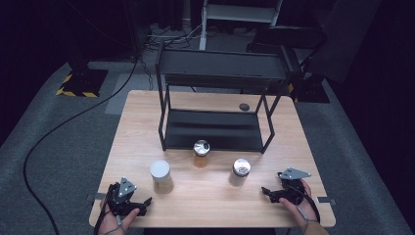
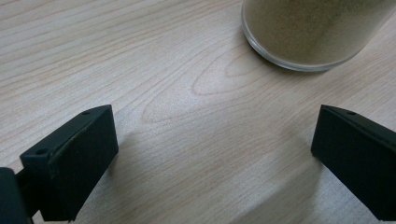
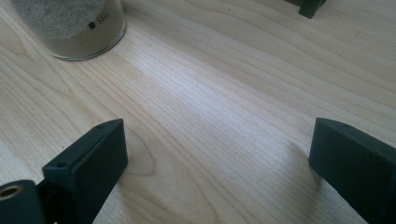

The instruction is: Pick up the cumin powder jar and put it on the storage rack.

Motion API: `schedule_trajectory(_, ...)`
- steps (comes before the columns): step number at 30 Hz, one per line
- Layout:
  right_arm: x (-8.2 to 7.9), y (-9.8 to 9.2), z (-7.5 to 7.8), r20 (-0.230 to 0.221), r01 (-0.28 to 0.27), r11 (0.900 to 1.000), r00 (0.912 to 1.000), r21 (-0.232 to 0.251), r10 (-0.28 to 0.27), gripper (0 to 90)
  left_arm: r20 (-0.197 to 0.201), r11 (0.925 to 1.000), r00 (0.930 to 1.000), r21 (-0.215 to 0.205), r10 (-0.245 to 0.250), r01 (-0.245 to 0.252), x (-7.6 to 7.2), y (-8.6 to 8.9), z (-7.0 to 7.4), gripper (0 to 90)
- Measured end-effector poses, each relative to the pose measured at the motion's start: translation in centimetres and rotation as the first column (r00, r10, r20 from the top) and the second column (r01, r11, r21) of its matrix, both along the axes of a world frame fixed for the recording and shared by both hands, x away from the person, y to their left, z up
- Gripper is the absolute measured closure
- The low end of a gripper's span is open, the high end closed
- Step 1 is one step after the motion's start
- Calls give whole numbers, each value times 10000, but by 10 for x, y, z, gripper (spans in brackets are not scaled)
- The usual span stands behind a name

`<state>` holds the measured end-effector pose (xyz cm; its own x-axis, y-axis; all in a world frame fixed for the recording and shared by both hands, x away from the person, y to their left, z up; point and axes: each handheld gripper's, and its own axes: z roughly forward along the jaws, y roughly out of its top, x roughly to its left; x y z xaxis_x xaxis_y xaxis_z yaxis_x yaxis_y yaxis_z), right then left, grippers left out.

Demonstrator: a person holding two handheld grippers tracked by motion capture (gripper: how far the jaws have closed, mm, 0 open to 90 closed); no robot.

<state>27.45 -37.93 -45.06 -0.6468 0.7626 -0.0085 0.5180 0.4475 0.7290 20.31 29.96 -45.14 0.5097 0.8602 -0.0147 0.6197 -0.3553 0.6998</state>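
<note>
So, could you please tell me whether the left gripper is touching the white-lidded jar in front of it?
Apart. In the left gripper view, the open left gripper has bare wooden table between its jaws and the white-lidded jar; nothing sits between the jaws.

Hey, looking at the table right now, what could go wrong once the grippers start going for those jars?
1. The three jars are tall and narrow; the white-lidded jar sits close ahead of the open left gripper, so an off-centre approach could tip it.
2. The jar with the metal lid looks like smooth glass, so the right gripper might slip on it.
3. The middle jar stands right at the black shelf edge and could knock its frame.
</note>
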Motion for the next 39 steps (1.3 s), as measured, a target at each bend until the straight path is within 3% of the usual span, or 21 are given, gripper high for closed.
schedule_trajectory(8,-1,0,0,19,41,10000,10000,-3,-41,46,142,9996,9995,-73,-286,287,2,3,5,48)
schedule_trajectory(16,-1,0,0,17,45,10000,10000,-2,-45,46,1080,9979,9933,-471,-401,454,-11,4,16,49)
schedule_trajectory(19,-1,0,0,16,45,10000,10000,4,-45,46,1614,9956,9860,-761,-410,539,-20,8,21,49)
schedule_trajectory(23,-1,0,0,15,50,10000,10000,14,-50,47,1886,9937,9812,-957,-401,590,-24,10,22,49)
schedule_trajectory(30,-1,0,0,16,60,10000,10000,14,-60,47,2588,9877,9652,-1376,-371,748,-33,14,26,48)
schedule_trajectory(34,-2,0,0,16,68,10000,10000,14,-69,47,2805,9881,9594,-1363,-299,706,-38,13,28,48)
schedule_trajectory(39,-2,0,0,15,83,10000,10000,16,-83,47,2895,9872,9569,-1449,-221,666,-39,14,28,48)
